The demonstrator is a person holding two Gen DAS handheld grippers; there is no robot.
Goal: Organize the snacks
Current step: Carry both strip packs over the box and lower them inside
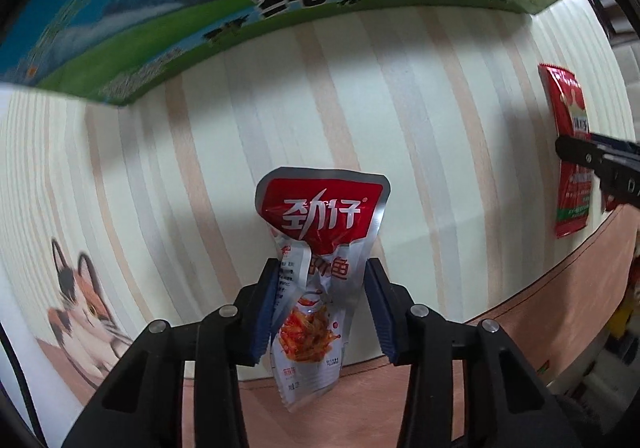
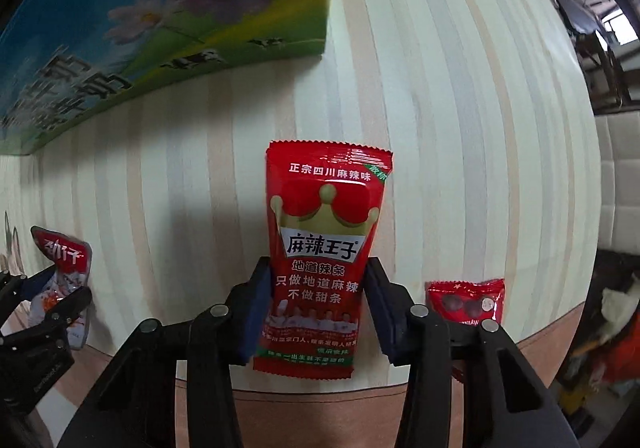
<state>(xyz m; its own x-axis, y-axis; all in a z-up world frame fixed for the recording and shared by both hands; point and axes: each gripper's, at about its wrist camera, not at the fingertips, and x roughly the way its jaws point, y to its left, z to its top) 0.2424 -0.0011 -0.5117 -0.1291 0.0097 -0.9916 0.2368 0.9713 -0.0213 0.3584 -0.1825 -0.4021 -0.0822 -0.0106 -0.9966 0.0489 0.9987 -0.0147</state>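
— What are you holding right now?

— My left gripper is clamping a crumpled silver-and-red fish snack pouch; my right gripper is pinching a flat red spicy-strip packet, both over the striped tablecloth.

— Why there?

— The blue milk carton is sitting at eleven o'clock, probably my drop-off.

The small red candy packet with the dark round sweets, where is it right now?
In the right wrist view the small red candy packet lies on the striped tablecloth, low and right of the red spicy-strip packet, partly hidden behind the right gripper.
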